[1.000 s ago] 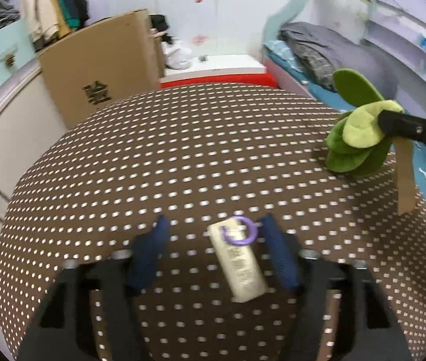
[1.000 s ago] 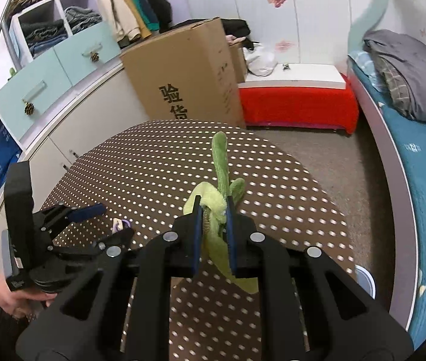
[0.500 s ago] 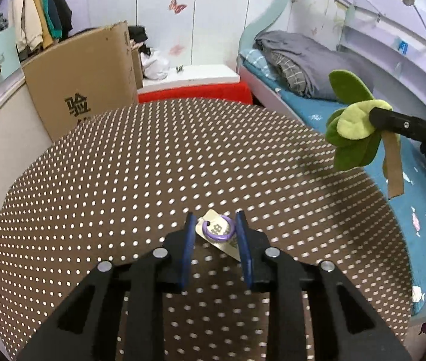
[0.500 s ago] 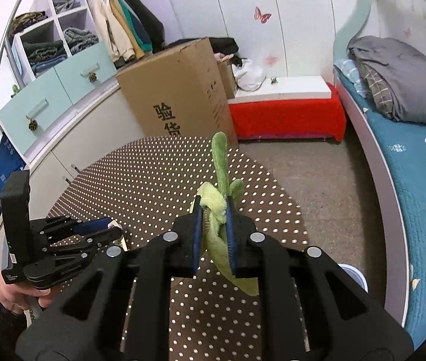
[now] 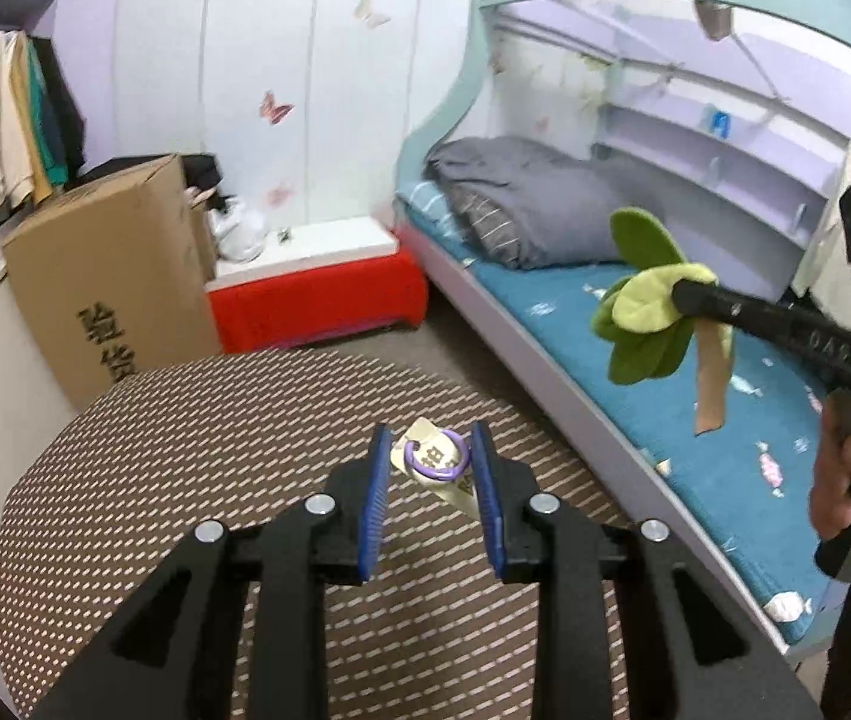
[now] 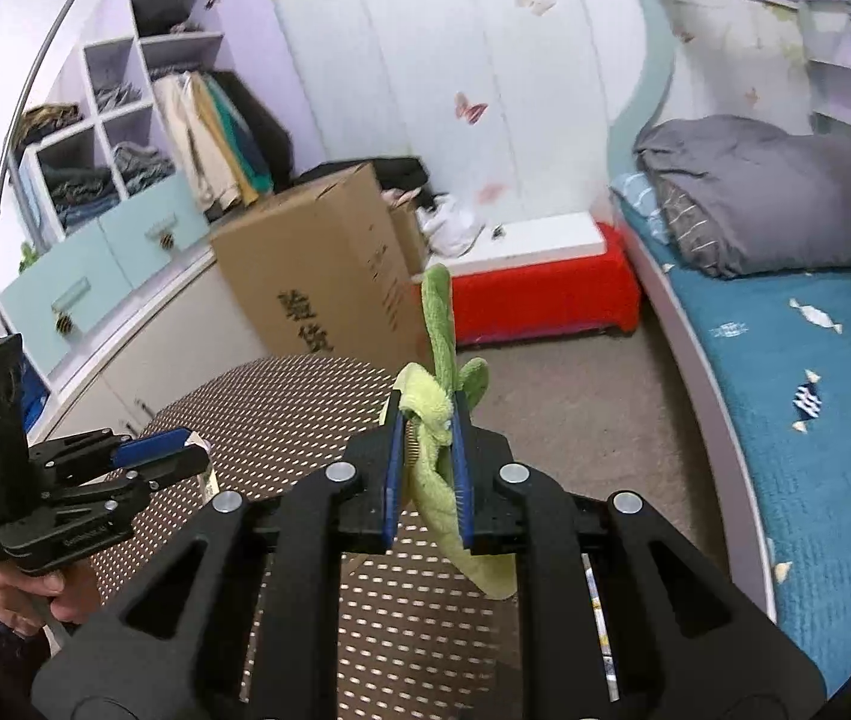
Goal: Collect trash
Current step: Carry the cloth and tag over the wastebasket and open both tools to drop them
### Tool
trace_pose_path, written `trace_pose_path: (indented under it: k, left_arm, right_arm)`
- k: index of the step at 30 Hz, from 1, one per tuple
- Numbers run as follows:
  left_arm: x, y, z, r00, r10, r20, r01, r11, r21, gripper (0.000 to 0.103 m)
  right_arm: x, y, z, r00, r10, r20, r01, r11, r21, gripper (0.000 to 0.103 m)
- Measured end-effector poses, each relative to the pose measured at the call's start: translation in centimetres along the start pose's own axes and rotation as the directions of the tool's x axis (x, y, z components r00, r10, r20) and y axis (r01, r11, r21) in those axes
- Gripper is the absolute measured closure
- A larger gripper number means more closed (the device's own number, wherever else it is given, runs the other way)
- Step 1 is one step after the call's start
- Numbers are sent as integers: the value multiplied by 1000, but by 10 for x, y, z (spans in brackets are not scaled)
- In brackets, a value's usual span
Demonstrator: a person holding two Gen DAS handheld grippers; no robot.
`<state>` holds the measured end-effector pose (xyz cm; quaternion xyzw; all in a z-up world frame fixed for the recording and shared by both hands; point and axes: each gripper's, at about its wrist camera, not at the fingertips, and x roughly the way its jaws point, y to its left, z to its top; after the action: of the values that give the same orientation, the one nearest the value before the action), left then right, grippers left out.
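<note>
Left gripper [image 5: 430, 461] clenched on a ringed tag [image 5: 434, 463]; right gripper [image 6: 429, 420] grips green felt [image 6: 434, 414] — brown strip [image 5: 713, 384] only in left view.

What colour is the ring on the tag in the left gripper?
Purple. The ring lies on a cream tag between the left gripper fingers, clearest in the left wrist view.

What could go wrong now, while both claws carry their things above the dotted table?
1. The left claw grips the cream paper tag with a purple ring only near its ring end; the rest hangs free and may slip out.
2. The green felt leaf toy hangs loosely below the right claw and may snag on the brown dotted table.
</note>
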<state>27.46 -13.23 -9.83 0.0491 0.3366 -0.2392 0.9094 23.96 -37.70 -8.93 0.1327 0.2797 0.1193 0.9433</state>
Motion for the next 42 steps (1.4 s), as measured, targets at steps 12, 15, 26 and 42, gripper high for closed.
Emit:
trace_pose_path:
  k: [12, 15, 26, 42]
  left_arm:
    - [53, -108, 29, 989, -141, -44, 145, 984, 106, 77]
    - [79, -132, 28, 983, -158, -97, 170, 976, 134, 77]
    - [192, -205, -2, 931, -110, -347, 212, 939, 272, 77]
    - [295, -221, -18, 849, 51, -527, 168, 918, 359, 13]
  right_arm:
    - [-45, -108, -10, 987, -159, 29, 151, 973, 173, 89]
    - [-36, -139, -25, 983, -186, -14, 184, 956, 231, 89]
    - [32, -223, -95, 963, -165, -212, 239, 886, 397, 88]
    - [103, -283, -163, 935, -7, -356, 242, 745, 622, 25]
